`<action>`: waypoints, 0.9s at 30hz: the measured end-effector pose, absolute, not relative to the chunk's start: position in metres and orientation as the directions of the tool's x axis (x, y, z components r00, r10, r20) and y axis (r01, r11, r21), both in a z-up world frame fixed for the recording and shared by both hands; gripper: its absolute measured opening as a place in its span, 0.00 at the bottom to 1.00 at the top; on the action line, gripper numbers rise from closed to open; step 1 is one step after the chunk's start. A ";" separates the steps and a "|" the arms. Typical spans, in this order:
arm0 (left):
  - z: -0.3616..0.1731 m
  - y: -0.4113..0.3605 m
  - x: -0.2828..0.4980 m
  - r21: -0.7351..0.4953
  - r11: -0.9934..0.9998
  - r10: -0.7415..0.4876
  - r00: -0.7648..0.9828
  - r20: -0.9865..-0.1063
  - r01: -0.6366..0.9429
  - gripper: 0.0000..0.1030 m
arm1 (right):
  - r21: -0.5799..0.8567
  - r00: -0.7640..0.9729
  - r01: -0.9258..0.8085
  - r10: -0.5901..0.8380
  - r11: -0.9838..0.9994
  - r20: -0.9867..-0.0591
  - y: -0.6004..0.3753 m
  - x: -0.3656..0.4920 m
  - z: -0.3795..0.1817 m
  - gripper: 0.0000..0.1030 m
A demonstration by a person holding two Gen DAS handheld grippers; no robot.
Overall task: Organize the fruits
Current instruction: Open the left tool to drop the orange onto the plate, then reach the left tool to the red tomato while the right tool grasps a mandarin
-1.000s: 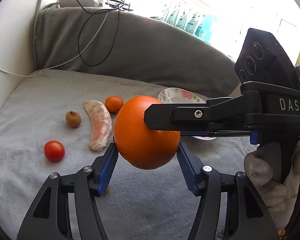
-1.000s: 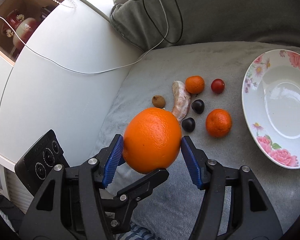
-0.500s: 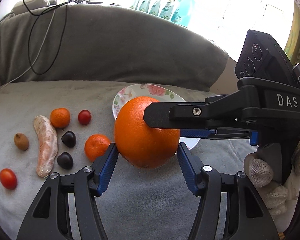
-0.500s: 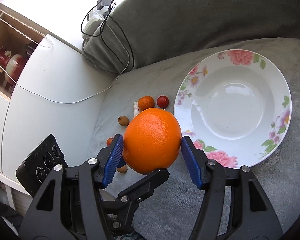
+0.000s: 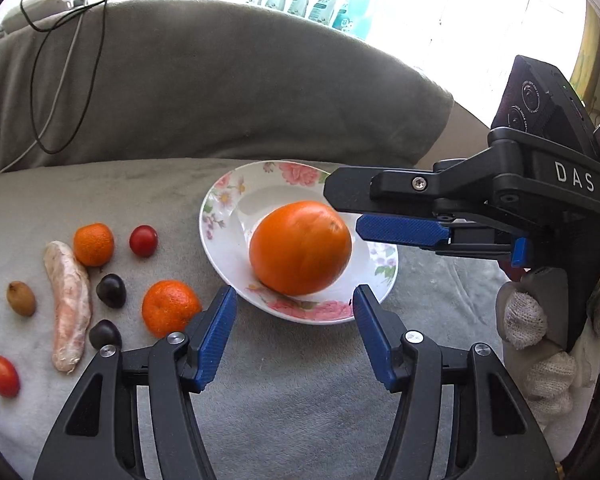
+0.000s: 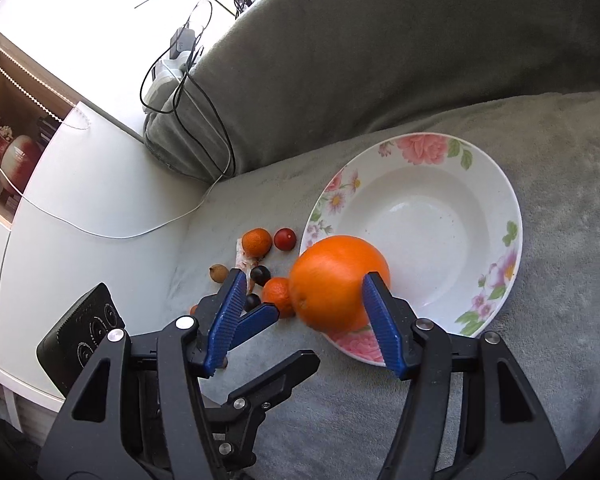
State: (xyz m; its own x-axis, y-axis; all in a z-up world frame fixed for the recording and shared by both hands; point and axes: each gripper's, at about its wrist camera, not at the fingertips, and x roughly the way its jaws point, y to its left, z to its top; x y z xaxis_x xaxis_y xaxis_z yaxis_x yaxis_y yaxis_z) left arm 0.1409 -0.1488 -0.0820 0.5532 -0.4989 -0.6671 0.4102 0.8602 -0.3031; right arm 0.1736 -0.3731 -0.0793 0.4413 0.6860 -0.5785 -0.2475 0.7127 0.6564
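The large orange (image 5: 300, 248) lies in the flowered white plate (image 5: 224, 200), free of every pad. My left gripper (image 5: 294, 292) stands open just short of the plate's near rim, nothing between its blue pads. My right gripper (image 5: 344, 210) reaches in from the right beside the orange. In the right wrist view the orange (image 6: 338, 280) is blurred at the plate's (image 6: 500, 208) near-left rim. There my right gripper (image 6: 305, 276) has its jaws opening; the left pad stands well clear of the fruit. The left gripper (image 6: 296, 334) crosses below.
Left of the plate on the grey blanket lie two mandarins (image 5: 93, 244) (image 5: 171, 308), two cherry tomatoes (image 5: 143, 241) (image 5: 2, 376), two dark fruits (image 5: 111, 290), a pale peeled segment (image 5: 70, 304) and a small brown fruit (image 5: 21, 298). A cushion with cables (image 5: 60, 60) rises behind. A gloved hand (image 5: 540, 340) is at right.
Both grippers carried the orange rightward from above the loose fruits to over the plate. The orange has since left the pads and dropped into the plate.
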 end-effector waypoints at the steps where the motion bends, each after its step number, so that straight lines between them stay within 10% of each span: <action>1: -0.081 -0.147 0.140 -0.299 0.863 -0.494 0.559 -0.666 0.407 0.58 | 0.642 0.462 -0.253 0.674 0.724 -0.577 -0.375 0.172 -0.075 0.65; 27: -0.064 -0.065 0.106 -0.227 0.935 -0.355 0.692 -0.628 0.273 0.58 | 0.299 0.705 -0.318 0.436 0.900 -0.560 -0.370 0.121 -0.040 0.82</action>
